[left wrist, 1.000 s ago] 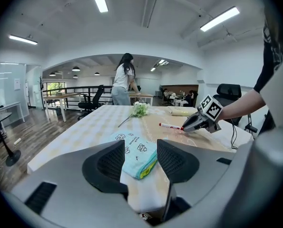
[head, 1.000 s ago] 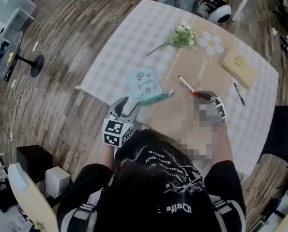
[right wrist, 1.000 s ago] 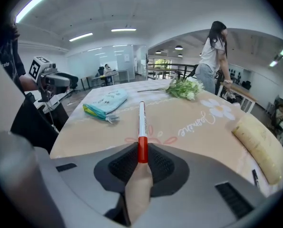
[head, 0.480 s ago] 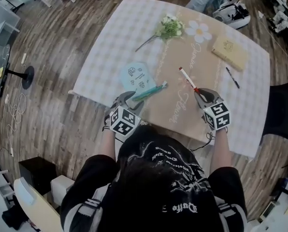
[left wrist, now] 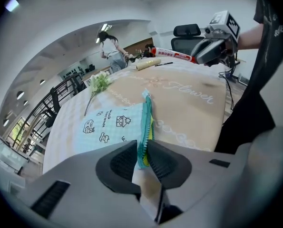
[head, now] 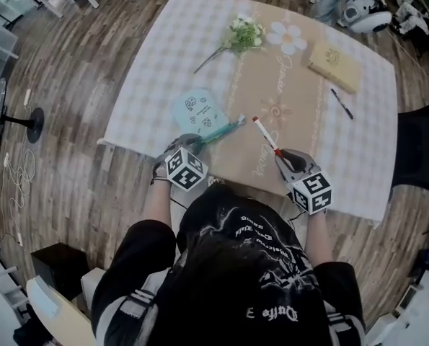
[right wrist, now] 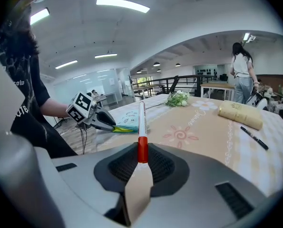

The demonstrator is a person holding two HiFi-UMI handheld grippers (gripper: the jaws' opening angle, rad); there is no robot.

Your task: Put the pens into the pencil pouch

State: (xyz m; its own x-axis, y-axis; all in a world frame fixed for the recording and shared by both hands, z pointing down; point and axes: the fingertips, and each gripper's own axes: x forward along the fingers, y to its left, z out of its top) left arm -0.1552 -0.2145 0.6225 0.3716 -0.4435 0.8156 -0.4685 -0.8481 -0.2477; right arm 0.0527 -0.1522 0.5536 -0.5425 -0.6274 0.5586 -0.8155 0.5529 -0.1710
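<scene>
The light-blue pencil pouch [head: 198,112] lies flat near the table's front edge, its teal zipper edge [head: 225,129] facing right. My left gripper [head: 192,145] has just been closing on the pouch's near end. In the left gripper view its pads [left wrist: 161,161] pinch the zipper edge [left wrist: 144,127]. My right gripper [head: 283,155] is shut on a red-and-white pen [head: 266,135], which sticks out forward, clear of the table. In the right gripper view the pen [right wrist: 141,127] rises from the jaws toward the pouch [right wrist: 127,122]. A black pen [head: 342,103] lies at the far right.
A tan notebook [head: 334,65] sits at the back right, beside the black pen. A flower sprig [head: 237,37] lies at the back centre. The table's front edge [head: 243,182] runs just ahead of both grippers. A person stands beyond the table [right wrist: 241,75].
My left gripper has sunk onto the pouch's near end, rolled, and closed on it. The right gripper has carried the red-and-white pen leftward and nearer.
</scene>
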